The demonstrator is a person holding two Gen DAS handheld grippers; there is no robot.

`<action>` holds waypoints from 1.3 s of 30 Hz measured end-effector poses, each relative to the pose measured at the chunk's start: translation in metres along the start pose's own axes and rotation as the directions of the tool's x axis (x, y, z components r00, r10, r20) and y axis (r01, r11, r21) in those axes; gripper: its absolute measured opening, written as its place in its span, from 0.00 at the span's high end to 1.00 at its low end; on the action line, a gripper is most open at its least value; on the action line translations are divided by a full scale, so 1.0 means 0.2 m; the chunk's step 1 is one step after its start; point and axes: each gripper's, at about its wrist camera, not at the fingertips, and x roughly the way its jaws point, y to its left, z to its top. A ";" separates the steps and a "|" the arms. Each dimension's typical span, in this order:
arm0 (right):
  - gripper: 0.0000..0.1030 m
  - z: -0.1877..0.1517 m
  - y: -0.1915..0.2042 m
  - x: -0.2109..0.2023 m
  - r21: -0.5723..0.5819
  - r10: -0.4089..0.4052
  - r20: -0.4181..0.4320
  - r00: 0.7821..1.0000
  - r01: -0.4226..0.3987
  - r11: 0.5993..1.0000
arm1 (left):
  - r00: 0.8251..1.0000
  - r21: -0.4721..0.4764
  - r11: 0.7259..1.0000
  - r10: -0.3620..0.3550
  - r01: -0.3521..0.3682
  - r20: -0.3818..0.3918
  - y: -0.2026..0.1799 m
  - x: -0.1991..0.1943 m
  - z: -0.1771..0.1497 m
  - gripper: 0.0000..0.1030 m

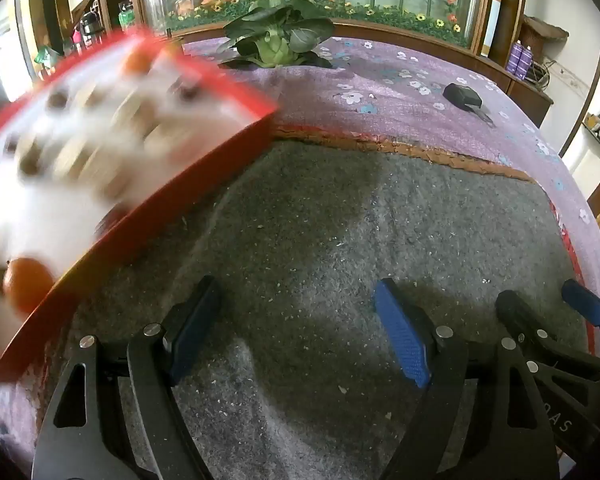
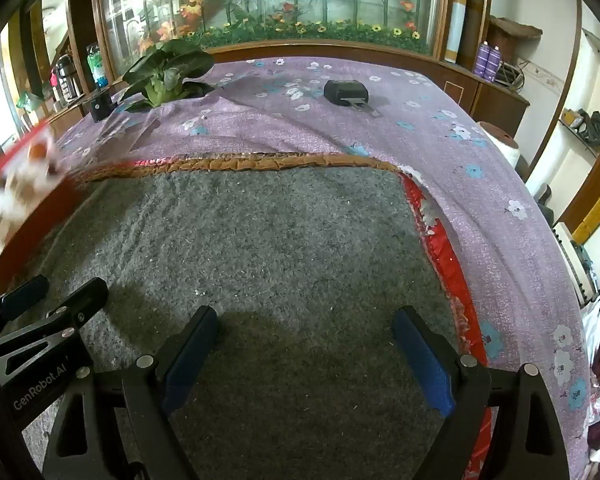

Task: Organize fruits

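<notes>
Left wrist: red tray (image 1: 204,168) blurred, contents unclear | left gripper (image 1: 296,328), right gripper (image 2: 306,344) jaws spread

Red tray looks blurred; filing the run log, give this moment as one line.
left gripper open | right gripper open | red tray blurred, left | fruit unclear

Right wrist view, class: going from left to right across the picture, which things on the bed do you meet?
Blurred red tray → small black box → leafy green vegetable → black key fob.
</notes>
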 end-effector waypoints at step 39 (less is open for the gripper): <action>0.13 0.00 0.00 0.00 0.001 0.001 0.000 1.000 -0.001 1.000 | 1.000 0.002 1.000 0.002 -0.002 0.001 0.04 -0.01 0.01 0.22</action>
